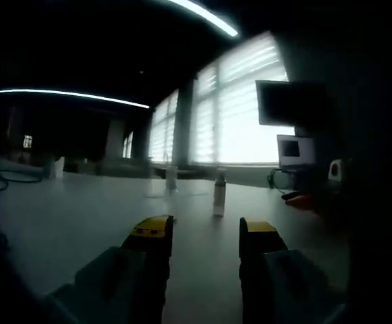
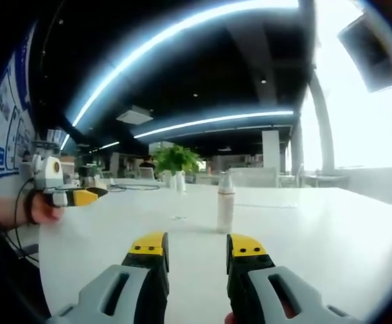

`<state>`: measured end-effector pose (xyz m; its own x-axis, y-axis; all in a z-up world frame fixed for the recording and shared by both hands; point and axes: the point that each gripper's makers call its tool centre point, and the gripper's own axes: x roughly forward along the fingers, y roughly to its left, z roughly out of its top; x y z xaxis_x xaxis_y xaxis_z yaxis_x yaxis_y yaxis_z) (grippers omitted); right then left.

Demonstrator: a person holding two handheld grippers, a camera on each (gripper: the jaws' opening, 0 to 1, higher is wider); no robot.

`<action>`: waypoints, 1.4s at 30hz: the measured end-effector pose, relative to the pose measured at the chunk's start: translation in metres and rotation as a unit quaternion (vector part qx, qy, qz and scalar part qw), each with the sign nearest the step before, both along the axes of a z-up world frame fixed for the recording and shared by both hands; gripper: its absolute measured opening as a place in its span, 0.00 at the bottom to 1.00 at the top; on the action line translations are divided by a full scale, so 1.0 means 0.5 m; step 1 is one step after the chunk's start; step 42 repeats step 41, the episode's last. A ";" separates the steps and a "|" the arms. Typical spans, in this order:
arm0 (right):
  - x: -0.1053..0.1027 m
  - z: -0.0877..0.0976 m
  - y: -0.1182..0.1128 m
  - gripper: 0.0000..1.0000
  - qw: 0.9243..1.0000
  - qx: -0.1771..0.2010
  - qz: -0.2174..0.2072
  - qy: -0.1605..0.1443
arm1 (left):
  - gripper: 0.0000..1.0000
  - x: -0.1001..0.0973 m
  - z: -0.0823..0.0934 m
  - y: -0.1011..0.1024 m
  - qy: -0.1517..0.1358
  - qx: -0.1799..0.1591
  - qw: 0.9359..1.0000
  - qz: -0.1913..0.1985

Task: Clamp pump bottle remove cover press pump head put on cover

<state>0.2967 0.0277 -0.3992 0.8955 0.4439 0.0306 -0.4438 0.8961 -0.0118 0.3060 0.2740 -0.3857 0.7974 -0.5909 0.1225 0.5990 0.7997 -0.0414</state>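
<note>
White table [image 2: 330, 236] is bearing the upright, still-capped bottle [image 2: 225, 202], which is being faced nearly dead ahead by the right gripper [image 2: 197, 253], seemingly the nearer, and by the left gripper [image 1: 206, 233], both jaw pairs being held apart and empty.

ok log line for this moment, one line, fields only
stage: approach | pump bottle: upright on table, cover on, untouched | left gripper: open, empty | right gripper: open, empty, facing bottle
</note>
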 end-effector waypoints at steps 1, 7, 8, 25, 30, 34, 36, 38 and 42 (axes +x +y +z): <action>0.000 0.000 0.000 0.29 1.000 0.000 0.000 0.000 | 0.30 0.000 0.000 0.000 0.000 0.000 1.000 0.000; -0.002 0.002 0.001 0.29 1.000 0.001 0.000 -0.002 | 0.30 -0.007 0.004 -0.007 0.001 -0.001 1.000 0.004; -0.002 0.002 0.000 0.29 1.000 0.001 -0.001 -0.002 | 0.30 -0.007 0.003 -0.010 0.000 0.001 1.000 0.004; -0.001 -0.001 -0.004 0.28 1.000 -0.009 -0.005 -0.002 | 0.30 -0.003 0.001 -0.003 -0.004 0.010 1.000 -0.001; 0.001 0.000 -0.005 0.28 1.000 -0.006 -0.003 -0.001 | 0.30 -0.002 0.005 -0.004 -0.002 0.000 1.000 0.000; 0.000 -0.002 -0.004 0.28 1.000 -0.007 -0.006 0.001 | 0.30 -0.001 0.002 -0.002 -0.001 0.004 1.000 0.001; -0.003 0.000 -0.005 0.28 1.000 -0.009 -0.005 -0.002 | 0.30 -0.002 0.001 -0.004 -0.002 0.008 1.000 0.001; -0.001 0.002 -0.008 0.28 1.000 -0.007 -0.006 -0.004 | 0.30 -0.002 0.003 -0.002 -0.004 0.007 1.000 0.004; -0.003 0.004 -0.009 0.28 1.000 -0.001 -0.006 -0.004 | 0.37 0.006 0.006 0.013 -0.008 0.005 1.000 0.019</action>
